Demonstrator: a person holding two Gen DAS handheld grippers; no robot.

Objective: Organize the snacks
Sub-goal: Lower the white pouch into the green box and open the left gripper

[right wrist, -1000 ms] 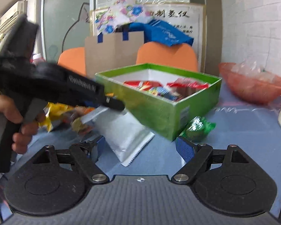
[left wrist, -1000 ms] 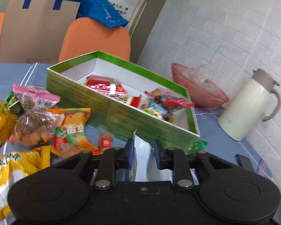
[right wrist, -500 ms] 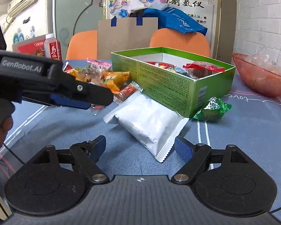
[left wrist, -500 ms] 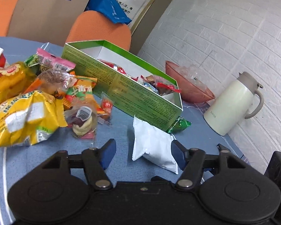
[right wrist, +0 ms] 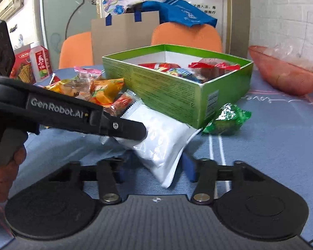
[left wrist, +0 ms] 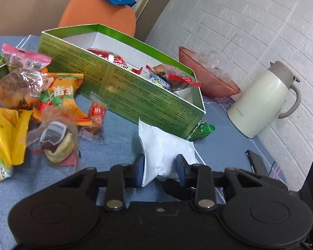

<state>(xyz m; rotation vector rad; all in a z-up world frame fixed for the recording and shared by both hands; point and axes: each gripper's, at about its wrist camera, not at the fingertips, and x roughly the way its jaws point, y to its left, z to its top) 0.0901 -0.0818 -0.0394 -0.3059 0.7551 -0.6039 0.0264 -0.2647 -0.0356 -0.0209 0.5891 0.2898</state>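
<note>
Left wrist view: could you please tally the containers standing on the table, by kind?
green box: 1
red bowl: 1
white jug: 1
Total: 3

Left gripper (left wrist: 159, 168) closing; right gripper (right wrist: 154, 169) parted

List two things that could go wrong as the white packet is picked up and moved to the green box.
1. The left gripper has its fingers around only the near end of the white packet, so the packet may sag or slip out when lifted.
2. The packet's far end lies against the green box, beside a small green sweet; dragging rather than lifting could shove either one.
</note>
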